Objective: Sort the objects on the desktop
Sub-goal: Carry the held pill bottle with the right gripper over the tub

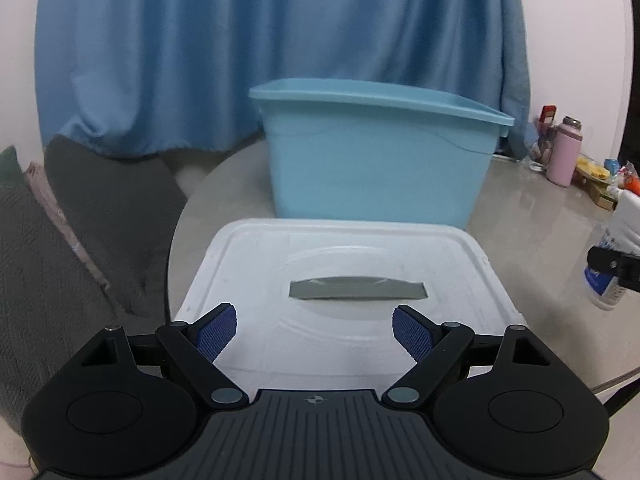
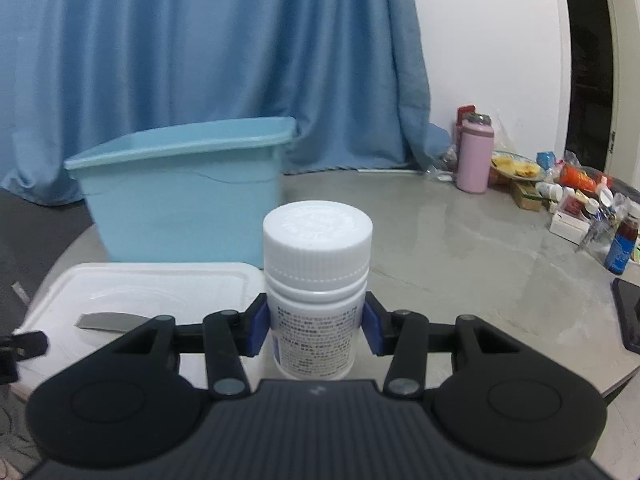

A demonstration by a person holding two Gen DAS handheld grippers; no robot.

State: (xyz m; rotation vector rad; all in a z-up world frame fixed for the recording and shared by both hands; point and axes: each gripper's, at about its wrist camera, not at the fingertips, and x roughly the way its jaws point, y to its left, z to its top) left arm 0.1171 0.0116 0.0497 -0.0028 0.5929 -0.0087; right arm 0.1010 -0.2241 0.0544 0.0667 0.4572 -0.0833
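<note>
Nearest the right wrist camera, the right gripper (image 2: 316, 322) pinches a white pill bottle (image 2: 316, 276) between its blue-padded fingers (image 2: 258, 328), which press on the bottle's printed label from both sides. The bottle stands upright with its ribbed white cap on top; its base is hidden behind the gripper body, so it is probably lifted off the table, though that cannot be confirmed.

Just to the left of the bottle lies a flat white lid (image 2: 132, 292) with a grey slot in its middle, resting on the round grey table (image 2: 460, 248). Behind the lid stands a light blue plastic bin (image 2: 180, 196), open at the top.

In the left wrist view, the left gripper (image 1: 315, 332) hovers over the near edge of the same white lid (image 1: 340, 252), its fingers (image 1: 218, 332) spread wide and holding nothing. The blue bin (image 1: 380, 160) sits right behind the lid, and the bottle (image 1: 616, 248) shows at the right edge of that view.

Further out, on the far right of the table, a pink flask (image 2: 474, 156) stands near a cluster of small bottles and boxes (image 2: 580, 200). A blue curtain (image 2: 200, 60) hangs behind everything.
</note>
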